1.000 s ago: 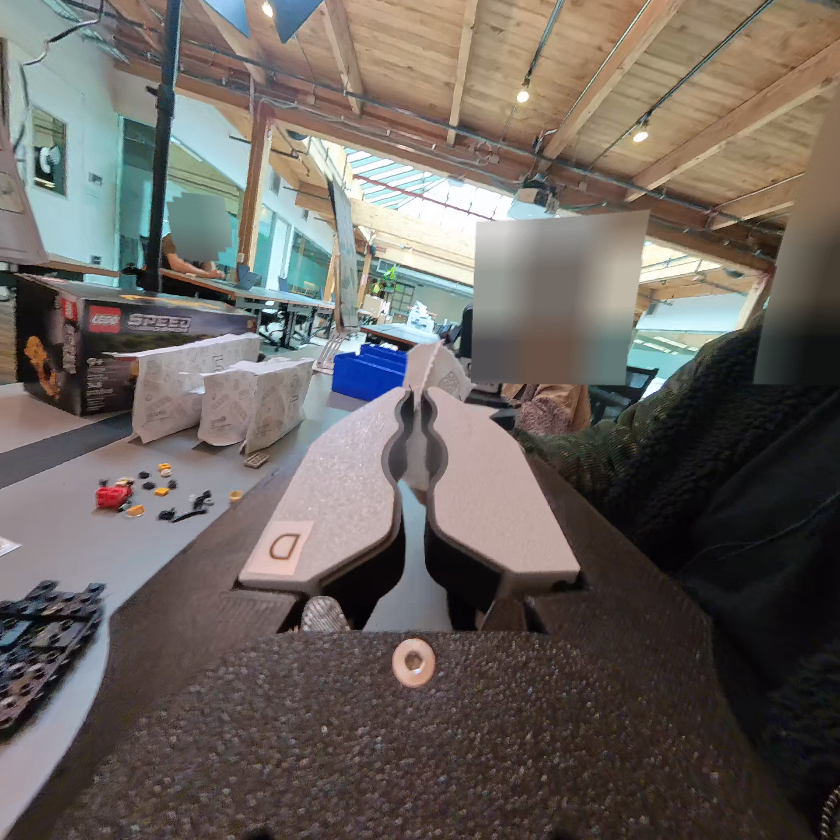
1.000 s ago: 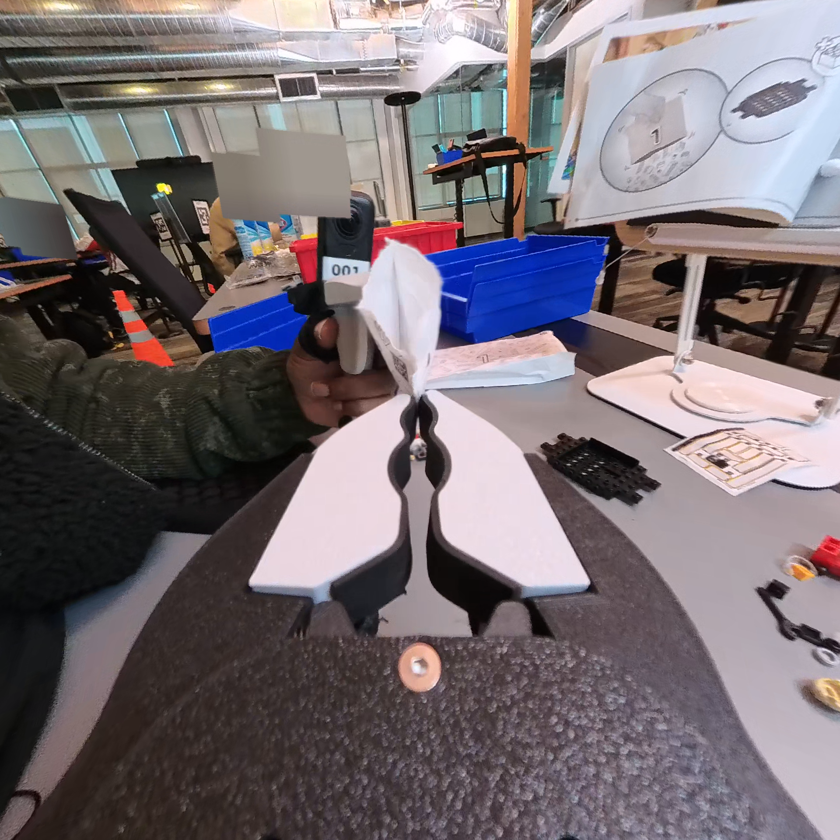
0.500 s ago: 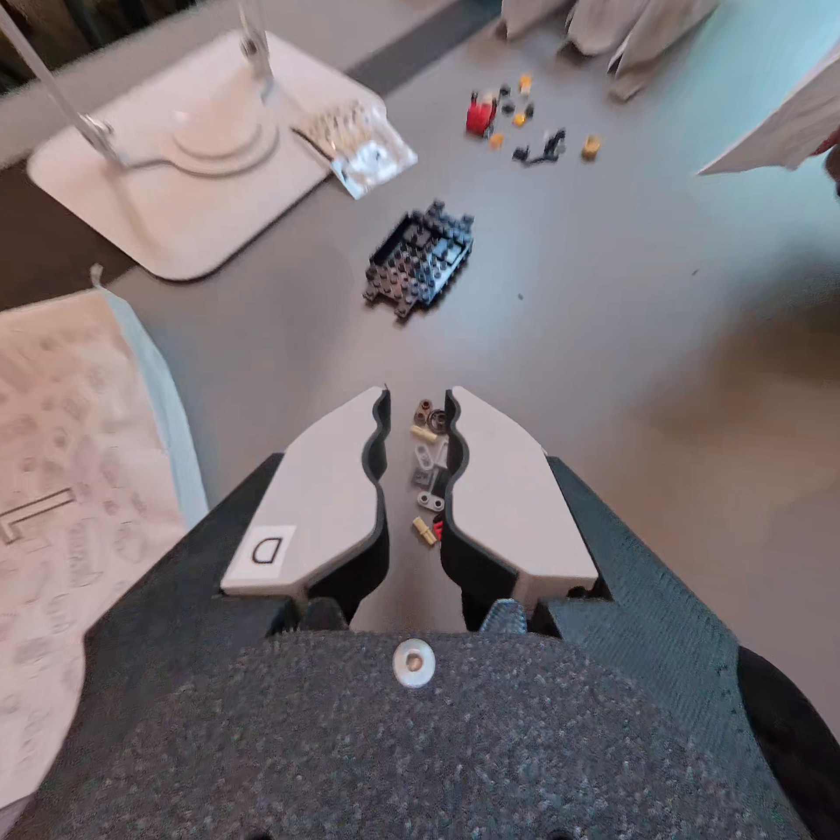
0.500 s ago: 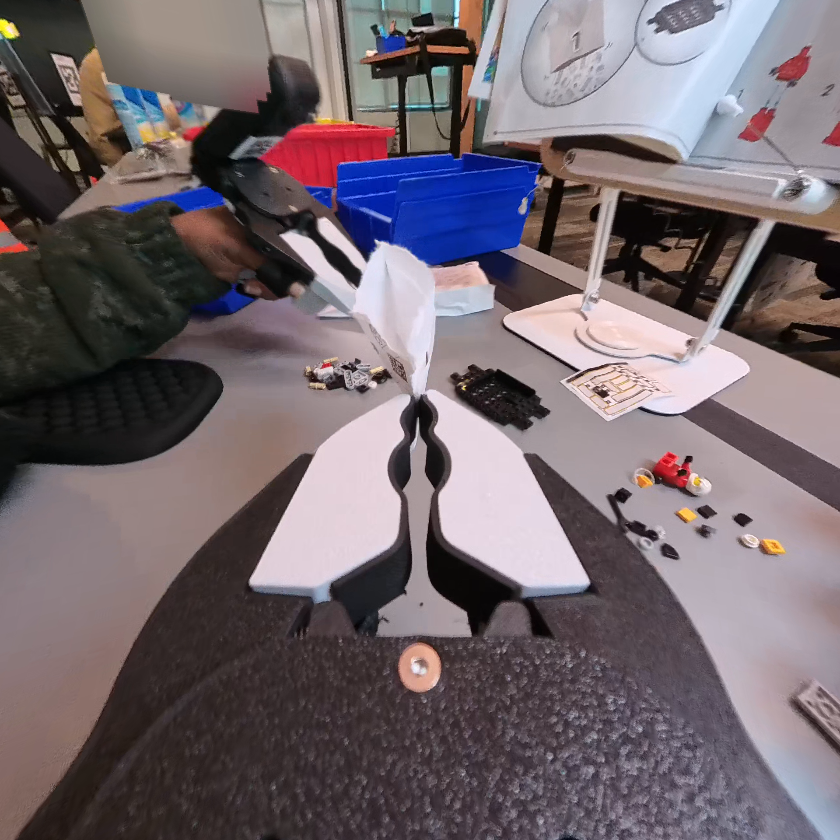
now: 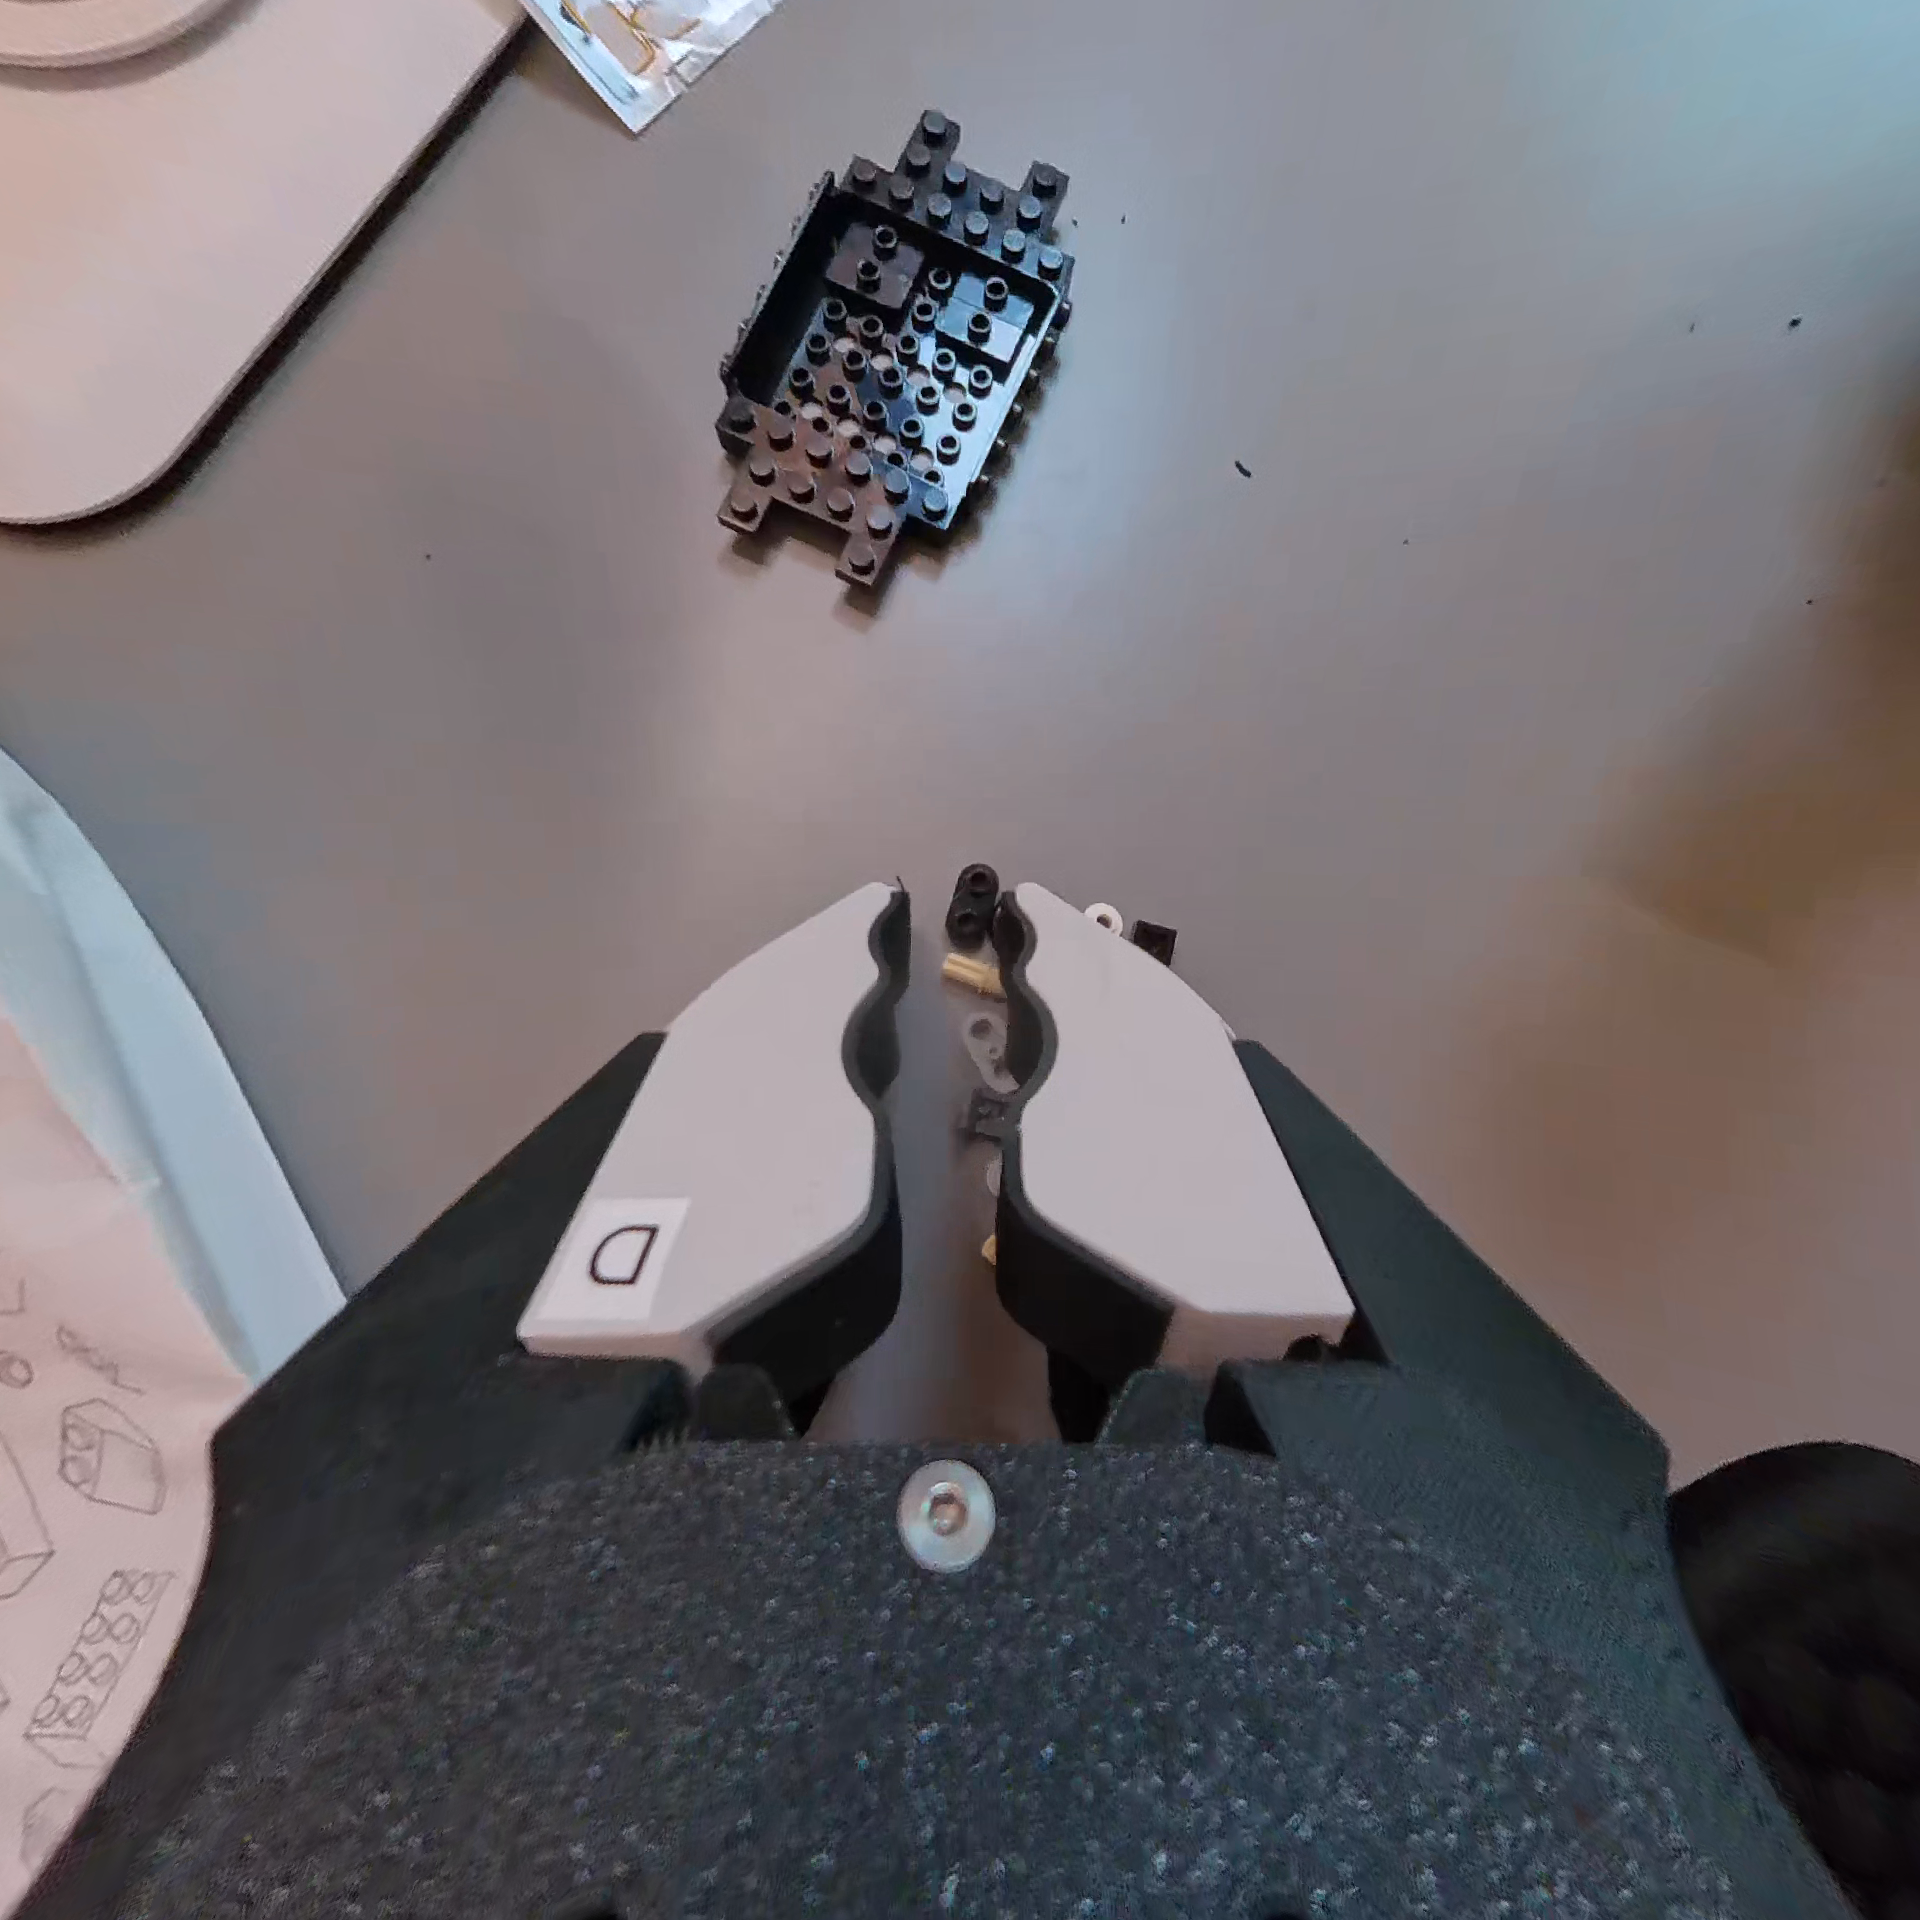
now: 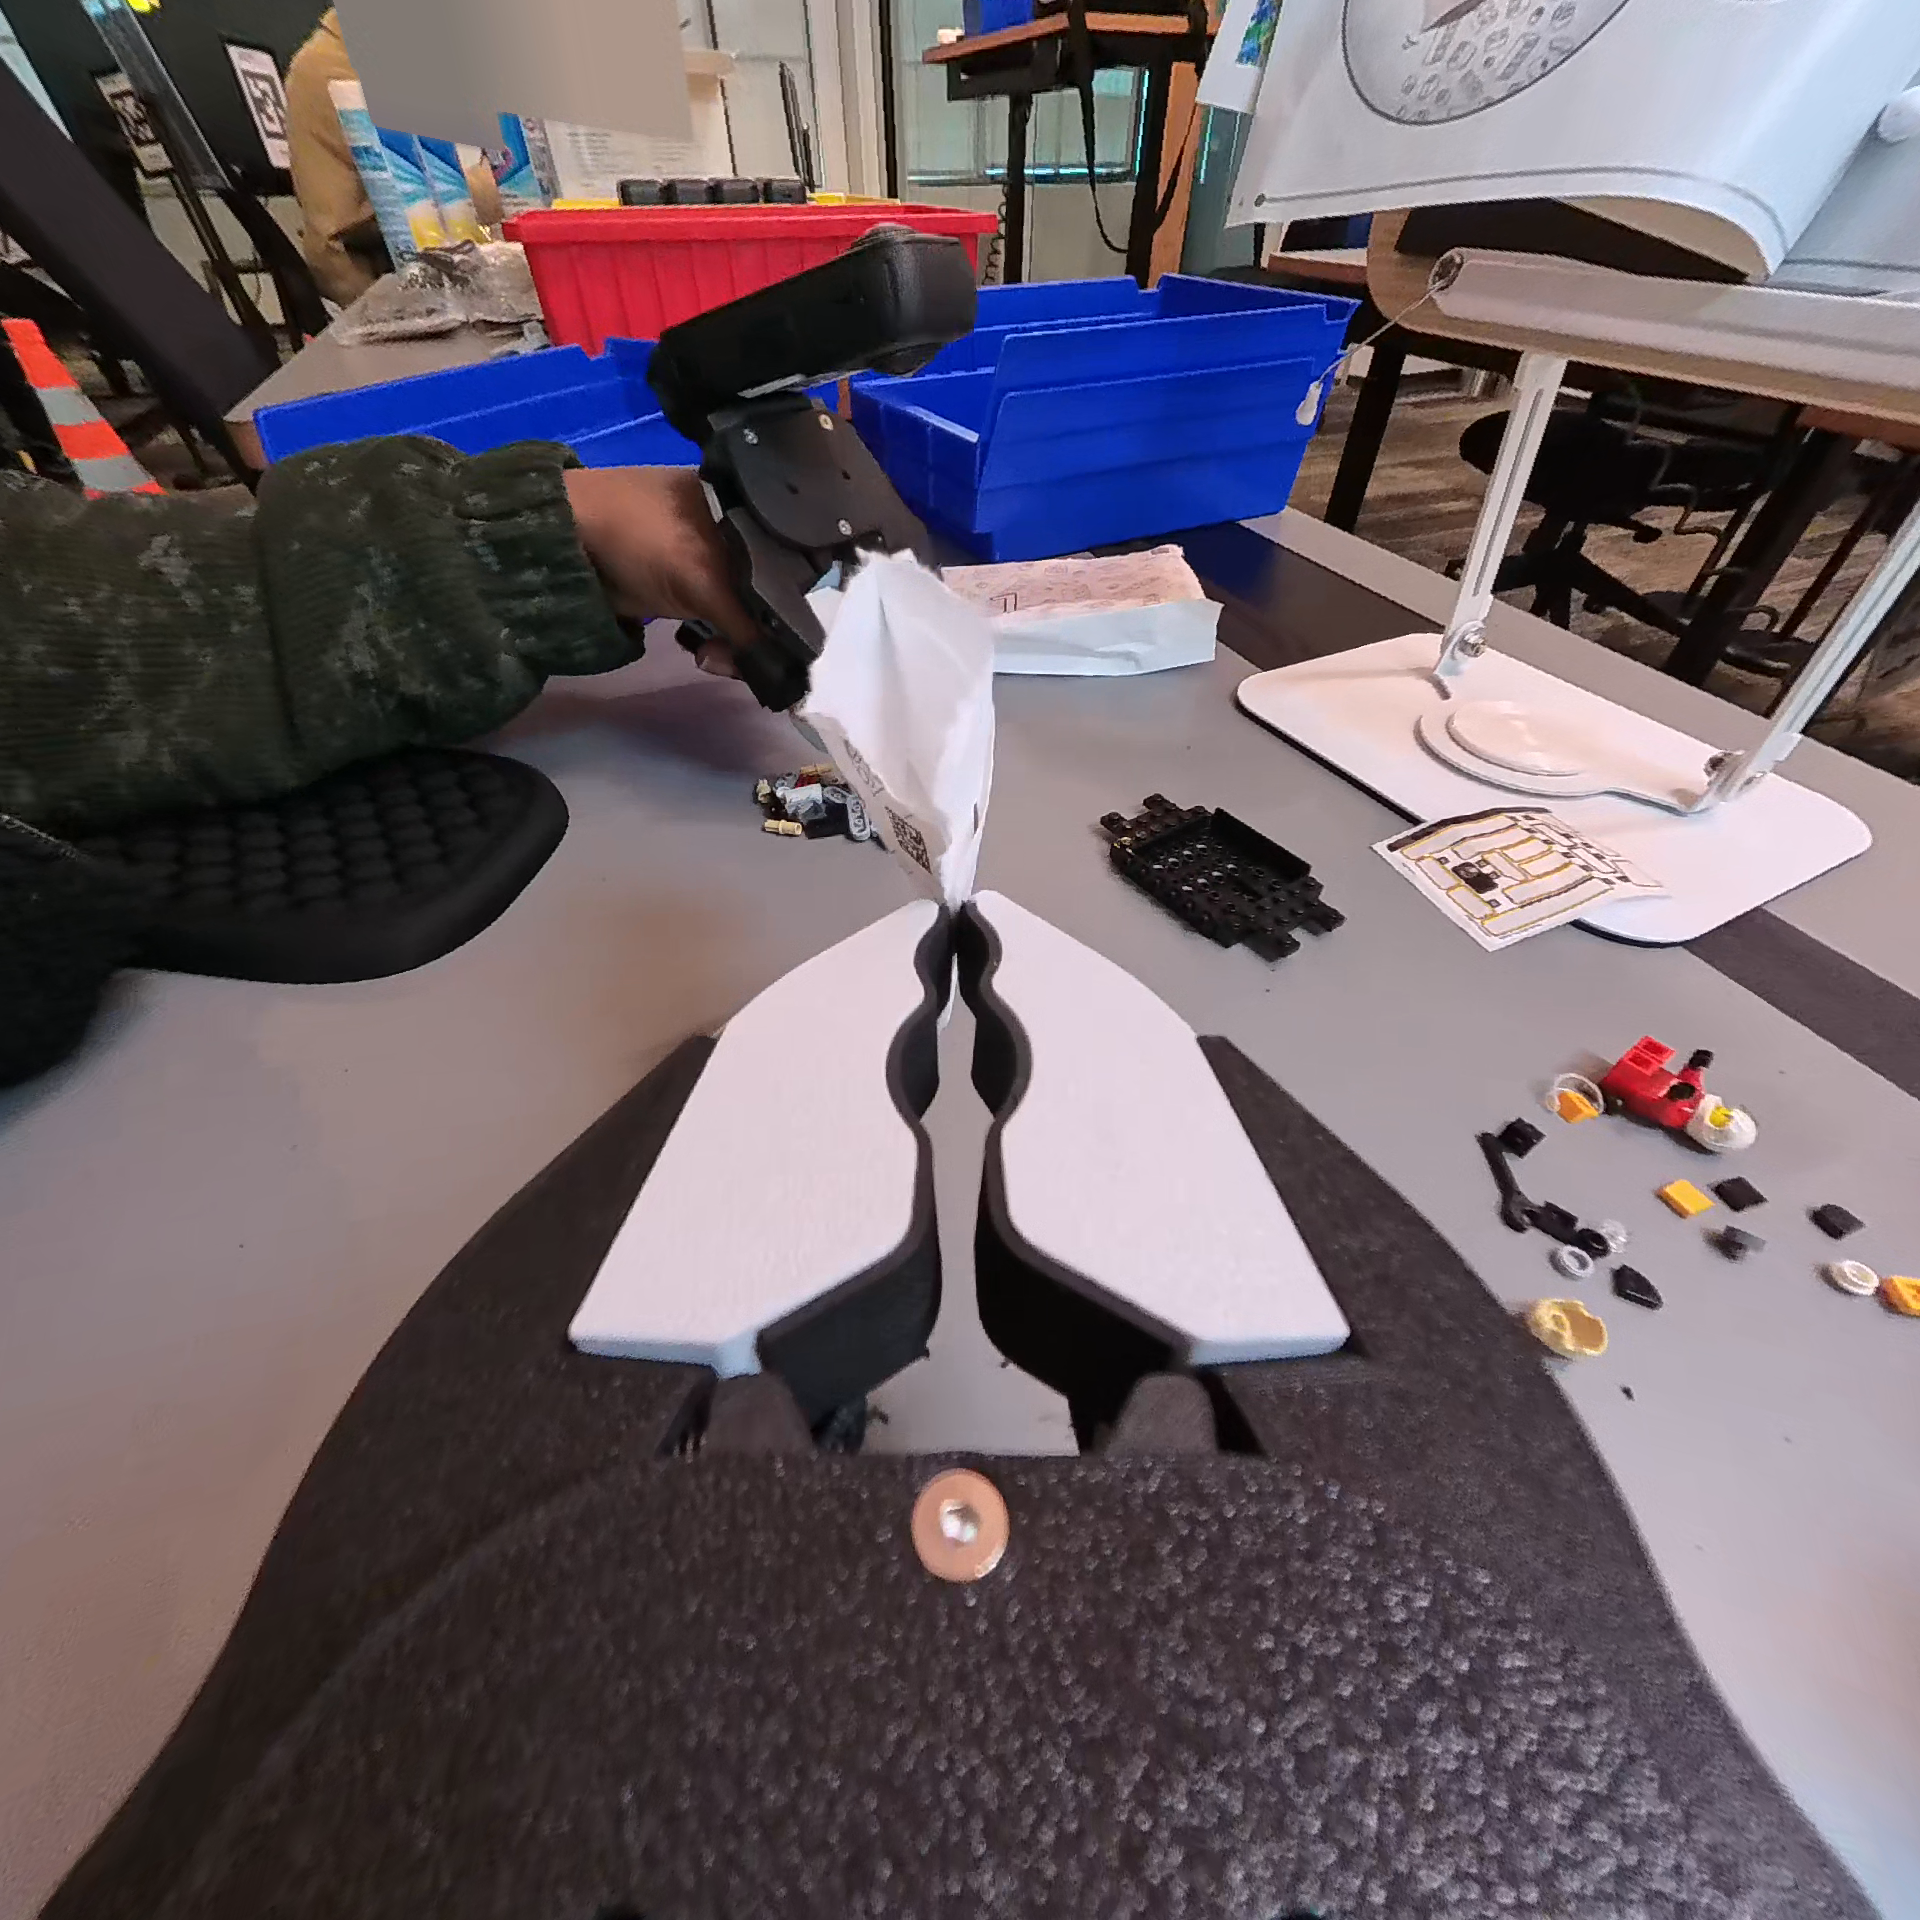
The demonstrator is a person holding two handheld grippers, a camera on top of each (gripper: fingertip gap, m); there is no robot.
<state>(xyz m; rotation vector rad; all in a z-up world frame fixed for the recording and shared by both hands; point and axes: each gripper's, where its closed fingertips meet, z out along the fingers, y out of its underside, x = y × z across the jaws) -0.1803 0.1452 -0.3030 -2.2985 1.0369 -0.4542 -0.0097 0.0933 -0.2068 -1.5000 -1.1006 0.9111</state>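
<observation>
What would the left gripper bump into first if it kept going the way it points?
Probably the small loose bricks on the grey table: the left gripper aims steeply down, jaws open over that pile. Its height above them is unclear.

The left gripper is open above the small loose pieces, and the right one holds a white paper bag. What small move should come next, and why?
Probably lower the left gripper a little and close on one piece, likely the small black piece at its tips. Its fingers stand apart over the loose pieces, while the right gripper is shut on the white paper bag.
</observation>
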